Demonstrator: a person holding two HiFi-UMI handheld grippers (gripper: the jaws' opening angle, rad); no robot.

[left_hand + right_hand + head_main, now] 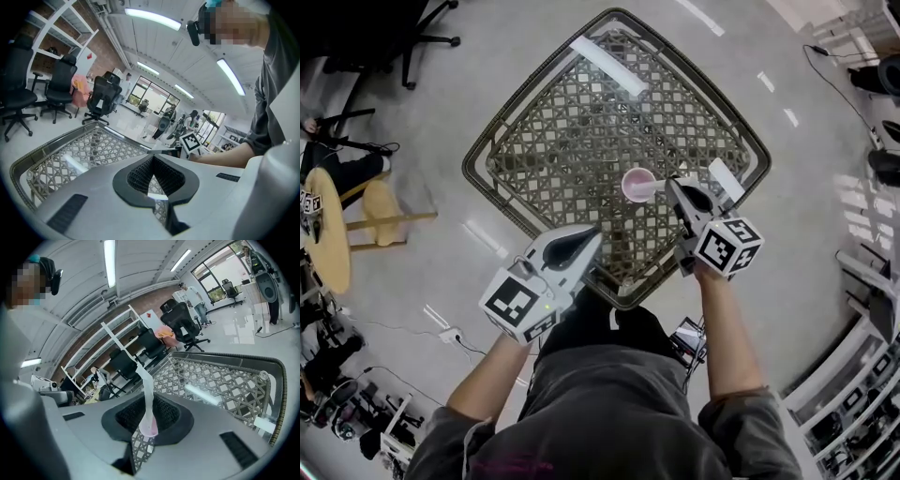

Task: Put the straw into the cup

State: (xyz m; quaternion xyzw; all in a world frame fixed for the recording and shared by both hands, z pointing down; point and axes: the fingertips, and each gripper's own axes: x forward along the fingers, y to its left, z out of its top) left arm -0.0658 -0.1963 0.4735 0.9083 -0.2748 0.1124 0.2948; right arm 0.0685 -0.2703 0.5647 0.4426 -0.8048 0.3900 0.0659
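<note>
A small pink cup (637, 185) stands on the wicker table with a glass top (581, 141), right of its middle. My right gripper (673, 185) is just right of the cup, shut on a white straw (147, 394). The straw's lower end reaches down to the cup (150, 428), seen through the gap behind the jaws. Its thin upper part slants up and to the left. In the left gripper view the straw (163, 150) shows as a pale line beside the right gripper's marker cube. My left gripper (589, 240) hovers at the table's near edge, shut with nothing in it.
A white flat object (727, 178) lies on the table beside the right gripper. The table's raised metal rim (478, 155) runs all round. A round wooden table (326, 230) and stool (382, 211) stand at the left, with an office chair (412, 37) beyond them.
</note>
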